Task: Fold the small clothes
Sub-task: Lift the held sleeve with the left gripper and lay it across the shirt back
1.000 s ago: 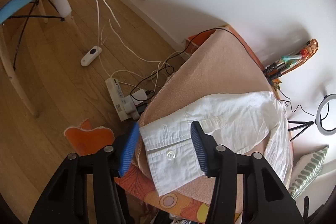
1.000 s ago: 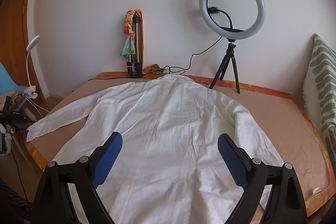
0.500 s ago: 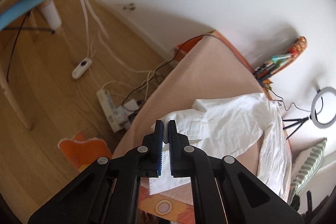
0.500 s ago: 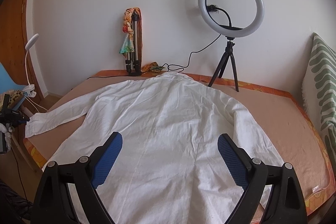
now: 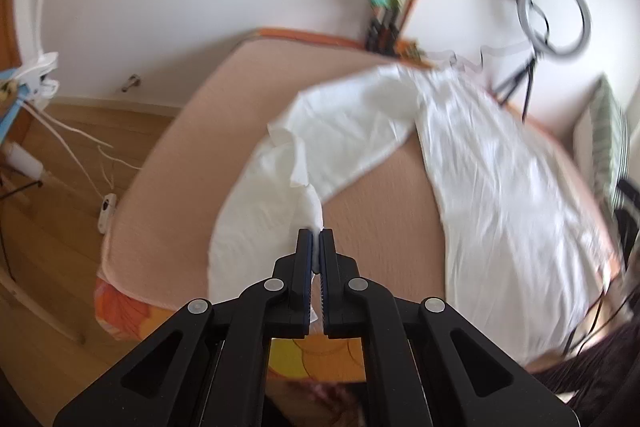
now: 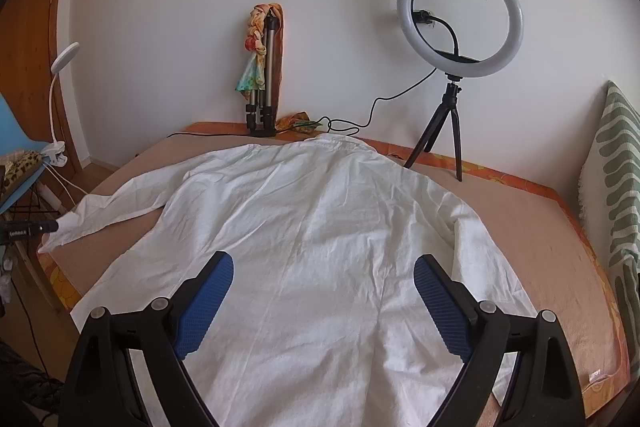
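Note:
A white long-sleeved shirt [image 6: 320, 239] lies back-up on a peach-covered bed [image 6: 532, 227], collar toward the far wall. My left gripper [image 5: 316, 239] is shut on the cuff of the shirt's left sleeve [image 5: 280, 183] and holds it lifted above the bed, the sleeve bunched and folded over. The left gripper's tip [image 6: 44, 225] shows at the sleeve end [image 6: 80, 223] in the right wrist view. My right gripper [image 6: 322, 275] is open and empty, hovering over the lower back of the shirt.
A ring light on a small tripod [image 6: 460, 23] and a folded tripod with a colourful cloth [image 6: 262, 67] stand at the far wall. A green-striped pillow [image 6: 618, 187] lies at the right. Cables and a switch [image 5: 106, 209] lie on the wooden floor at the left.
My left gripper shut on the sleeve cuff, lifted it and swung inward over the bed; the sleeve is now bunched. My right gripper has stayed open over the shirt.

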